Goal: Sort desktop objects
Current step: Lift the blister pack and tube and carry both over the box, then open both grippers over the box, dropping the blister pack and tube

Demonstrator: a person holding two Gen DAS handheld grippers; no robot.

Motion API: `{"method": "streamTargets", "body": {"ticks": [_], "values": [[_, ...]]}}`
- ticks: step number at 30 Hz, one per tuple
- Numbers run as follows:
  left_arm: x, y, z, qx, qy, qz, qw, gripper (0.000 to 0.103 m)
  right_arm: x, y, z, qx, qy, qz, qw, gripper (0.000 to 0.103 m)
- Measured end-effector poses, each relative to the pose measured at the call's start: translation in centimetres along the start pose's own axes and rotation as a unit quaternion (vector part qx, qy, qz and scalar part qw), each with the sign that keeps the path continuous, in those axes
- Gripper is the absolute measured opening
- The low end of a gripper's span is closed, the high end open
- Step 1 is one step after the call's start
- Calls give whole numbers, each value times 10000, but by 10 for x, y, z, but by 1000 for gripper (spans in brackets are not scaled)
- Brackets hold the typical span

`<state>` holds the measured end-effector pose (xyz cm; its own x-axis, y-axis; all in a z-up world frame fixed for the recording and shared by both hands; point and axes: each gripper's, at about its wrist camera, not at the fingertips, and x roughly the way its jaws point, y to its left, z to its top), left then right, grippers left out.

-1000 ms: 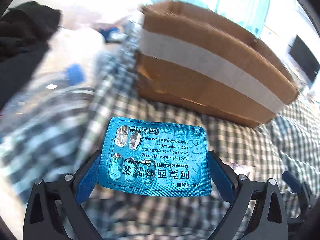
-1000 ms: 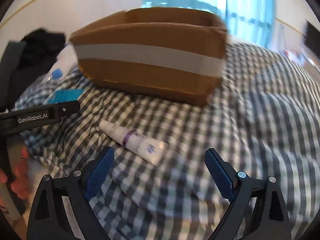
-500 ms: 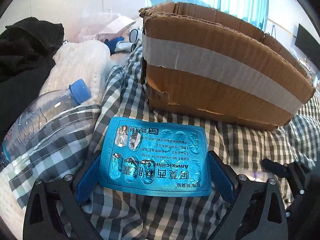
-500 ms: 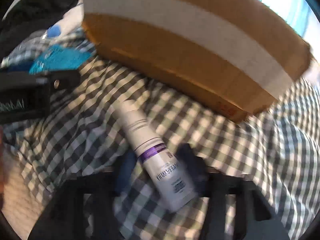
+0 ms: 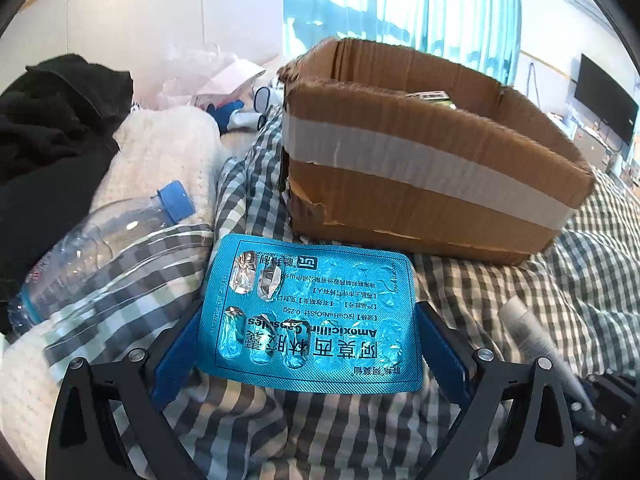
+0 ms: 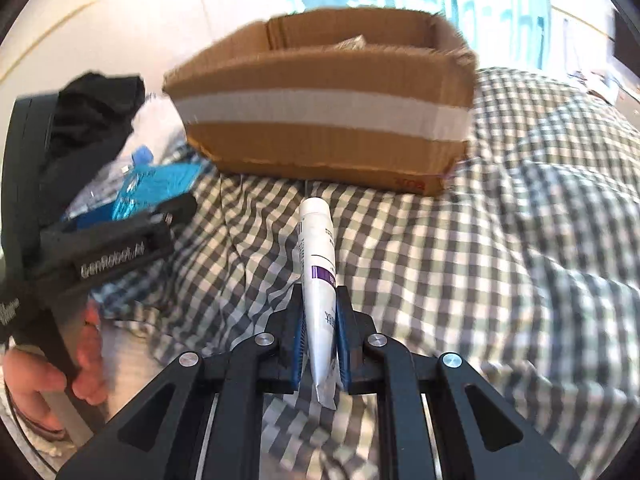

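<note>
Right gripper: closing on our tube; blue pads press both flanks near the crimped end, cap pointing up-frame toward the box.
Left gripper: jaws set wide, blue pads against the two short edges of the blister pack, which lies flat between them at lower centre of the left view. We read this as a grip.
Blister pack: blue foil, printed side up and reading upside down to us; several pockets along its left part torn open. In the right view it shows as a blue patch at mid left, ahead of the left gripper's black body.
Tube: white with a purple band. In the left view we see it again at the lower right edge, slanting up-left above the cloth.
Box: brown cardboard, open top, pale tape band round its sides; upper centre in both views, resting on the cloth. Something lies inside, too hidden to name.
Cloth: dark-and-white check, rumpled, covering the surface under everything.
Bottle: clear, blue cap, on its side at mid left of the left view, partly under the cloth.
Dark clothing: heaped at upper left.
Hand: lower left edge of the right view, fingers round the left gripper's handle.
</note>
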<state>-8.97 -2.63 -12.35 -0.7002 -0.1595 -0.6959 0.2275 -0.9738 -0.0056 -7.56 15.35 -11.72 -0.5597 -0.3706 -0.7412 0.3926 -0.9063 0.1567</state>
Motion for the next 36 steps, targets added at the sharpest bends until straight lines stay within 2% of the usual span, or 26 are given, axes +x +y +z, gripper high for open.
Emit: {"method": "streamTargets", "body": {"ticks": [4,7,10,13,17,18,19,20,22,23,25,27,31,36], "values": [[-31,-6,2,268,-317,-145,9990,100,-36,2,22,144,-457,8,9988,13],[-52,-8,23,222,-504,-501,9972,100,-62,0,57,173,-849,3,9962,13],[-74,-12,60,198,-854,-715,9936,100,-76,-4,100,234,-1150,34,9931,13],[-84,-25,105,437,-1157,-685,9900,100,-74,-4,152,195,-1390,-80,9901,13],[-75,-43,163,767,-1425,-707,9843,100,-55,-15,198,177,-1313,-171,9910,14],[-71,-48,174,852,-1412,-692,9839,101,-47,-20,209,242,-1283,-256,9911,16],[-65,-52,184,904,-1387,-682,9838,102,-43,-25,216,303,-1237,-288,9914,36],[-57,-56,193,954,-1326,-713,9840,103,-35,-32,223,408,-1189,-395,9913,44],[-37,-61,205,993,-1111,-647,9867,103,-35,-46,226,596,-1184,-842,9876,86],[-26,-62,209,953,-914,-524,9899,103,-39,-52,225,683,-1314,-887,9850,91],[-7,-59,210,862,-485,-431,9942,103,-50,-62,215,868,-1536,-815,9809,92],[6,-49,203,637,-274,-487,9964,103,-56,-70,206,1023,-1516,-797,9799,92],[0,-37,179,332,-178,-495,9981,103,-66,-71,191,1066,-1356,-900,9809,93],[-26,-49,161,534,-111,-466,9974,103,-77,-58,174,806,-1149,-1103,9839,96]]}}
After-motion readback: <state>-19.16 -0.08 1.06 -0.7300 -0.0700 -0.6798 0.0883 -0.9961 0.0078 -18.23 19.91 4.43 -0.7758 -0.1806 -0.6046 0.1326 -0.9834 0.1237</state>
